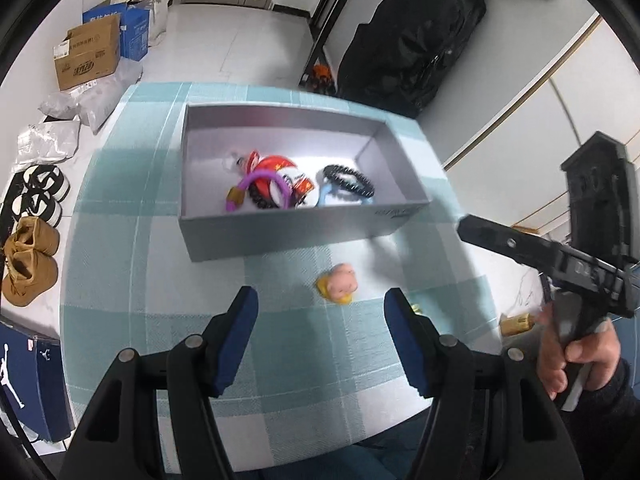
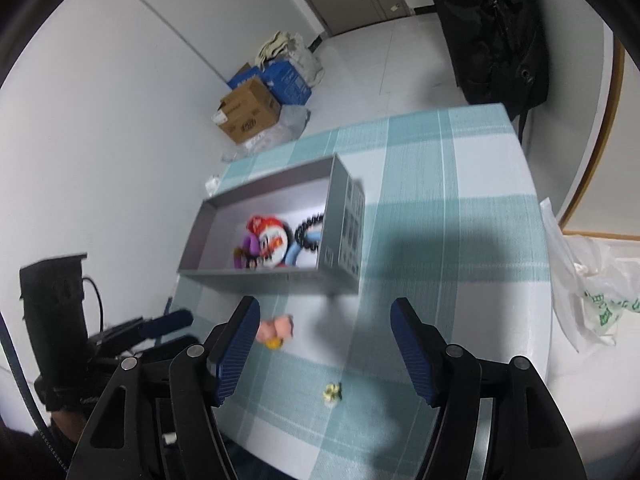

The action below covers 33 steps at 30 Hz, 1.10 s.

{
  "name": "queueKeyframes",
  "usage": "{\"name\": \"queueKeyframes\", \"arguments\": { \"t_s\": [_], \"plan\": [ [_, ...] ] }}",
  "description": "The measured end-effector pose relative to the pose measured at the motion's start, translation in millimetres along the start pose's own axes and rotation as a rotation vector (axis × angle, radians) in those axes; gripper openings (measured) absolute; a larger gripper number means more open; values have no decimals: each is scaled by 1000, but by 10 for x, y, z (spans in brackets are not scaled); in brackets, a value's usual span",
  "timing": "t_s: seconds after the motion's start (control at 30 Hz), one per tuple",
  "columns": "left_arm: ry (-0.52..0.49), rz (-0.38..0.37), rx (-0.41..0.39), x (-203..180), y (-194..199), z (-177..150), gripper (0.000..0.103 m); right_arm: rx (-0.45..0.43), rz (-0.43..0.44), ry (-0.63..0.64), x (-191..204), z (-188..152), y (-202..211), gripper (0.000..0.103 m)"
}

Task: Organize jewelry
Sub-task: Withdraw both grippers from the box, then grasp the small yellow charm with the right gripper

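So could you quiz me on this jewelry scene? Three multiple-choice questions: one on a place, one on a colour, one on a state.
1. Where is the pink charm?
A. inside the grey box
B. on the tablecloth in front of the box
C. on the floor

2. What colour is the looped band at the left of the pile in the grey box?
A. purple
B. green
C. white

3. How is the left hand-held gripper?
A. shut on the charm
B. shut, empty
C. open, empty

Answers: 1 B, it lies on the checked tablecloth outside the box; 2 A, plainly purple; 3 C, the fingers stand wide apart around nothing.
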<state>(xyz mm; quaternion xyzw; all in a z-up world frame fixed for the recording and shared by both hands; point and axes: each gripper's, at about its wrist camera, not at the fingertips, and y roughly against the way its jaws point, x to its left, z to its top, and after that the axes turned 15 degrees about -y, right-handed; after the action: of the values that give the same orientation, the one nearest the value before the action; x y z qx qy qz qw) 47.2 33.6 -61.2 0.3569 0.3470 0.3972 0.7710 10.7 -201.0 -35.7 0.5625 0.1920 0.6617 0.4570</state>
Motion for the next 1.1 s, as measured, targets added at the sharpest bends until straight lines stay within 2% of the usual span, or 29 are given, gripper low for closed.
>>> {"name": "queueKeyframes", "arguments": {
  "t_s": [0.37,0.53,0.73,0.93,1.0,1.1],
  "plan": [
    [37,16,54,41,-178,-153,61,81,-67,128,-5,-379,-123,67],
    [36,14,38,4,-173,-124,61,102,-85,213,70,-512,-202,64],
    [55,13,39,32,-222,-97,61,106,-138,313,176,-635,-313,52],
    [51,17,42,25,-268,-54,61,100,-185,391,245,-707,-396,37],
    [45,18,44,22,-278,-39,61,99,-207,413,264,-722,-430,29],
    [41,16,47,23,-284,-40,61,94,-227,457,300,-762,-458,23]
  ]
}}
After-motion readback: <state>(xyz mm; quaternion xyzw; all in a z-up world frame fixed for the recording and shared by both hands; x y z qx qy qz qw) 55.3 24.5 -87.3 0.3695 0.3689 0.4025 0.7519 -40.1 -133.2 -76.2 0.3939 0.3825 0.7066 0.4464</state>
